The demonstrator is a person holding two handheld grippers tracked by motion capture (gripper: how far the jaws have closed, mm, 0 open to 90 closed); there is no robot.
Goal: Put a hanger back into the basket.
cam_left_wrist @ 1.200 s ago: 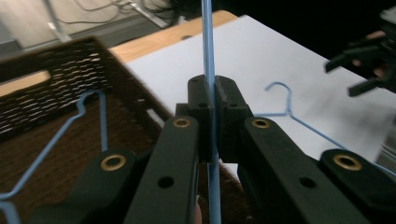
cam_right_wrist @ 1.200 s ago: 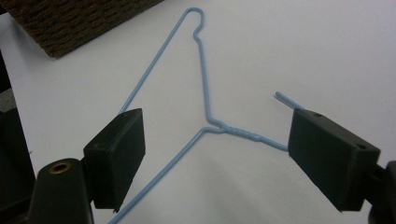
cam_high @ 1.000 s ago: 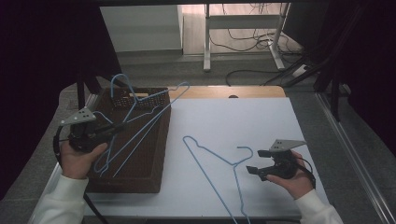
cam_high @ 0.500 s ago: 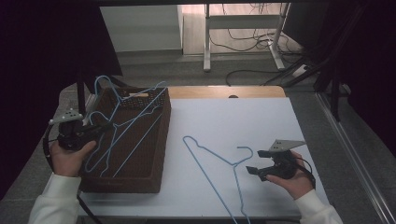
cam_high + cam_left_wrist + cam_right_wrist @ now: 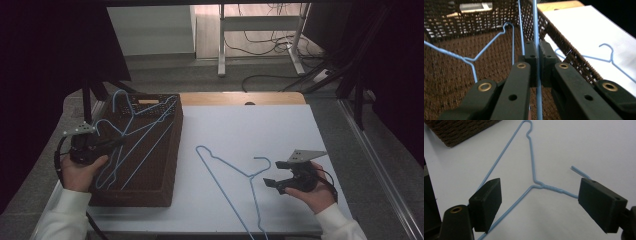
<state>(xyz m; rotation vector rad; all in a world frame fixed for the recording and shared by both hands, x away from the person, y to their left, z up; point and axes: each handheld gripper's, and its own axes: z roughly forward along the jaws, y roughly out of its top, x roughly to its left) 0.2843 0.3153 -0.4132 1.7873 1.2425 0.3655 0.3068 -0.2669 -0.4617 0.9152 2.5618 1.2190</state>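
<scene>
Nearest the person, on the white table (image 5: 280, 130), the right claw (image 5: 272, 175) hovers with its jaws spread wide and nothing between them. Just to its left lies a blue wire hanger (image 5: 235, 175), flat on the table. In the right gripper view this loose hanger (image 5: 532, 170) sits directly ahead of the open claw (image 5: 539, 202), its twisted neck midway between the two pads and its hook curling toward the right-hand one. Its long wires run from the near edge of the table away toward the far left, so the right hand is plainly the nearer one to it, and a short reach forward and down should be all the next grasp calls for, judging by how the neck lines up with the gap.

Farther left, the left claw (image 5: 107, 145) is clamped tight on a wire of a second blue hanger (image 5: 135, 130), held over the brown woven basket (image 5: 165, 150). The left gripper view shows that wire (image 5: 536, 37) pinched between the closed pads (image 5: 546, 60), running straight away toward the basket's far wall (image 5: 474, 20). Another blue hanger (image 5: 486, 47) rests inside on the basket floor. The held hanger's hook (image 5: 119, 97) pokes out past the basket's far left corner.
</scene>
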